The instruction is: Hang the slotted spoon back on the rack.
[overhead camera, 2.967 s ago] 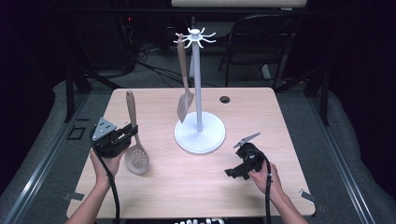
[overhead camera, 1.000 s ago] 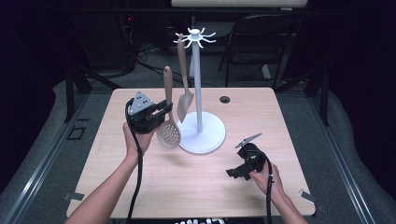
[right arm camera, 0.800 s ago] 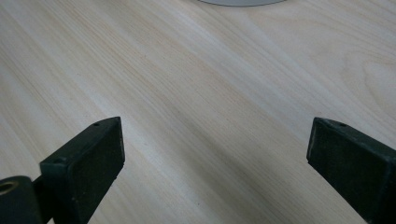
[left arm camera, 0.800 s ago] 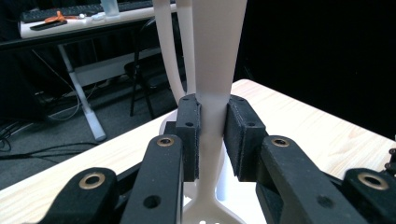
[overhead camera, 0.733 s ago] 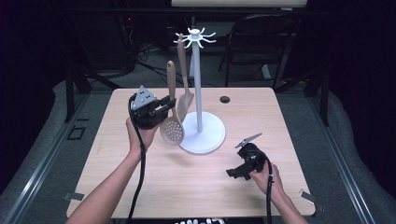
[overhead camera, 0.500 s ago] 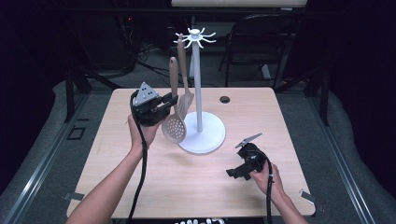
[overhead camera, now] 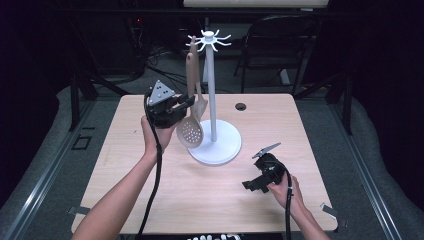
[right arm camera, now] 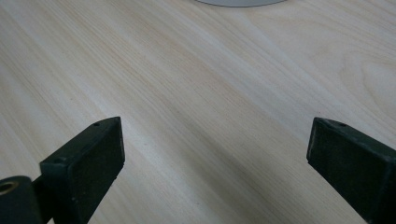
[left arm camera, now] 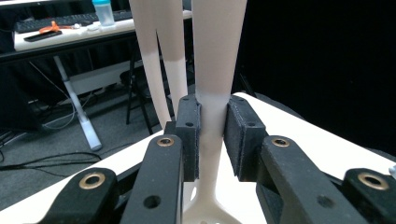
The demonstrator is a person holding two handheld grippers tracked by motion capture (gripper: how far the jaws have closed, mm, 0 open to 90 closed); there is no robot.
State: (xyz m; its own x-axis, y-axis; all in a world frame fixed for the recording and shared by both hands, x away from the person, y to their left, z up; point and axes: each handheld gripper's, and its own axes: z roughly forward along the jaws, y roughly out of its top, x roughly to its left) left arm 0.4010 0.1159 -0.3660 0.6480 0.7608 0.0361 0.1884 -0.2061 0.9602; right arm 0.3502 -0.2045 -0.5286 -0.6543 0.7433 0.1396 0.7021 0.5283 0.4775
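At the ten o'clock side of the white utensil stand (overhead camera: 214, 140), a beige slotted spoon (overhead camera: 190, 131) is held upright and clear of the table (overhead camera: 150, 200) by the left gripper (overhead camera: 184, 103), whose jaws are clamped on its handle. Behind it, a second utensil (overhead camera: 200, 102) is seen near the pole. Toward four o'clock, the right gripper (overhead camera: 254, 185) is rested low over bare wood with its jaws spread wide and empty
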